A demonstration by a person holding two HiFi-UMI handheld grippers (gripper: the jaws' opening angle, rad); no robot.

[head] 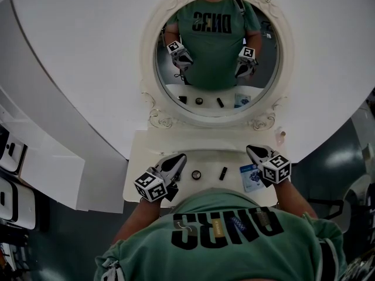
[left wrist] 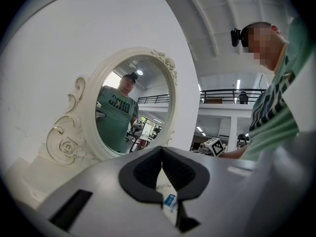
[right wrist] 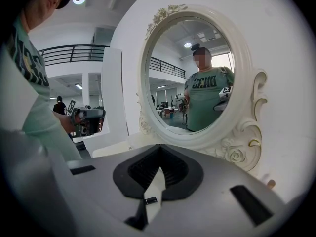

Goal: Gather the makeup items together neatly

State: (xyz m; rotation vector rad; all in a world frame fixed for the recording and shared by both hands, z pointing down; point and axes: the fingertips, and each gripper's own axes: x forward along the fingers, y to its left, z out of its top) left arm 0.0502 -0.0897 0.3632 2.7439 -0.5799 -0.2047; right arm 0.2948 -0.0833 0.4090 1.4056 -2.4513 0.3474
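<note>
On the white vanity table lie a small round compact, a black lipstick tube and a blue-and-white packet, spread in a row near the front edge. My left gripper hovers just left of the compact, its jaws shut with nothing held. At the right, my right gripper is above the packet's far end, also shut and empty. In the left gripper view, the left gripper shows the packet under its closed tips. Below the right gripper the lipstick shows.
An oval mirror in an ornate white frame stands at the back of the table and reflects the person and both grippers. A curved white wall rises behind it. The person's green shirt overhangs the table's front edge.
</note>
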